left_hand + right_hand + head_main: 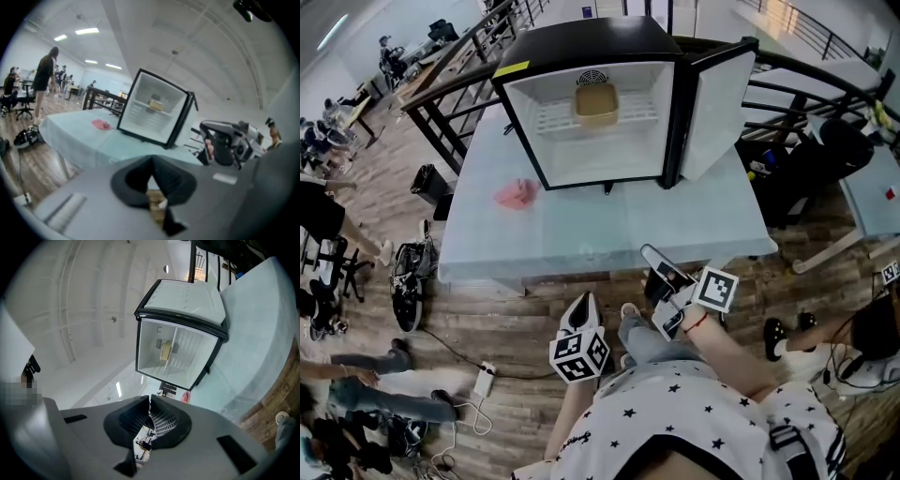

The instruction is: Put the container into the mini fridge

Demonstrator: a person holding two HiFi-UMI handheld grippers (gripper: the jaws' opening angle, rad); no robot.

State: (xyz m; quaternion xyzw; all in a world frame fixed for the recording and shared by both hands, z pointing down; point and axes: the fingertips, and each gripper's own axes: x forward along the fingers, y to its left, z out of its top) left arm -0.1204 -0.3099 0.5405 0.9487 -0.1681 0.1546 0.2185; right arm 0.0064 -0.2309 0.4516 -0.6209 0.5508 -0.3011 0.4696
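Note:
The black mini fridge [586, 42] stands on the table [581, 239] with its door [717, 103] swung open to the right. A tan container [595, 103] sits on the wire shelf inside; it also shows in the left gripper view [157, 105] and the right gripper view [165, 350]. Both grippers are held back from the table, near the person's body. My left gripper [581, 305] [151, 160] is shut with nothing in it. My right gripper [652, 254] [150, 398] is also shut and empty, pointing toward the fridge.
A pink cloth [517, 194] lies on the table left of the fridge. Bags and shoes [408, 277] and a power strip [484, 380] lie on the wooden floor at the left. Black railings [441, 66] run behind the table. People stand far left.

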